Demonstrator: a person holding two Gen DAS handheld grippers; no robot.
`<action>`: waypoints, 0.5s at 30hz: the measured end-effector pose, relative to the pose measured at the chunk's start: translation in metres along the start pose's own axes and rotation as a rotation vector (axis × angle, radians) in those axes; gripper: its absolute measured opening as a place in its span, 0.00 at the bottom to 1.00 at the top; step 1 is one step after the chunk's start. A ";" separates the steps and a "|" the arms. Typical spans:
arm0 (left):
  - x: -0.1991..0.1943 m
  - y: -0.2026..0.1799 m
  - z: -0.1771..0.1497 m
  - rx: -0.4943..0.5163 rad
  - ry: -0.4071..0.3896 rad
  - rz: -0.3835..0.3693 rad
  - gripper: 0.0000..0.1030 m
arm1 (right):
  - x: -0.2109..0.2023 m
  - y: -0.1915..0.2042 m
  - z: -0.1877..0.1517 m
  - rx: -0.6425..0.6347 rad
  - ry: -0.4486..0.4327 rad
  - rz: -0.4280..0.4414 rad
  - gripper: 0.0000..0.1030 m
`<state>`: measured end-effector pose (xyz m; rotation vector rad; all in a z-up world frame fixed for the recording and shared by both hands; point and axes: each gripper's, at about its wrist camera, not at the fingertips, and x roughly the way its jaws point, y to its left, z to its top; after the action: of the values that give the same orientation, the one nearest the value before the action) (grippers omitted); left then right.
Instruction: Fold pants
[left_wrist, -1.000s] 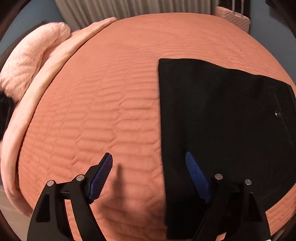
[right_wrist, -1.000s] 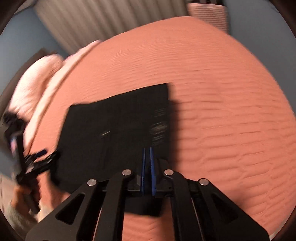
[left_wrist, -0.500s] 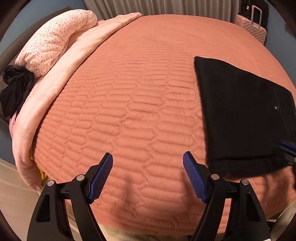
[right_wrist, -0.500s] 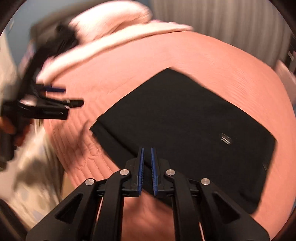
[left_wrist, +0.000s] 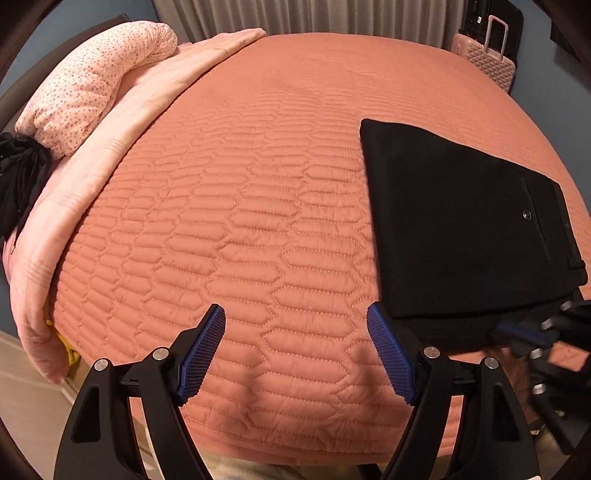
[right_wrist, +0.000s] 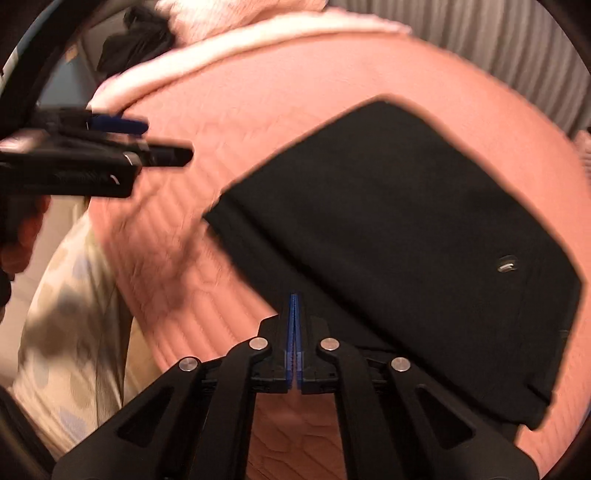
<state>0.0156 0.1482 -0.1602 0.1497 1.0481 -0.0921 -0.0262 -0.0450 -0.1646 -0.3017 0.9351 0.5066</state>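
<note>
The black pants (left_wrist: 461, 221) lie folded into a flat rectangle on the orange quilted bedspread (left_wrist: 240, 203), with a small metal button facing up. My left gripper (left_wrist: 295, 350) is open and empty, above the bare quilt to the left of the pants' near corner. My right gripper (right_wrist: 294, 306) has its blue pads pressed together over the near edge of the pants (right_wrist: 406, 229); I cannot tell whether cloth is caught between them. The right gripper also shows, blurred, at the right edge of the left wrist view (left_wrist: 535, 332).
A pink blanket (left_wrist: 110, 155) and a dotted pillow (left_wrist: 92, 85) lie along the bed's left side. A dark garment (left_wrist: 18, 177) hangs at the far left. A pink suitcase (left_wrist: 487, 62) stands beyond the bed. The bed's front edge is close below my grippers.
My left gripper has drawn back off the pants to the left and now sits over bare quilt. My right gripper swung round the pants' near edge, opened slightly, then closed again.
</note>
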 end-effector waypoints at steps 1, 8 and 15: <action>-0.001 -0.001 0.001 0.007 -0.005 0.006 0.74 | -0.003 0.001 0.004 -0.019 -0.019 0.002 0.34; -0.006 -0.010 0.002 0.029 -0.007 0.006 0.74 | 0.048 0.004 0.025 -0.142 0.059 0.022 0.24; -0.002 -0.012 0.006 0.037 0.008 0.011 0.75 | 0.045 0.017 0.020 -0.070 0.107 0.183 0.00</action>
<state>0.0176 0.1352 -0.1565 0.1894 1.0543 -0.1006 0.0003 -0.0084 -0.1910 -0.3108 1.0559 0.6979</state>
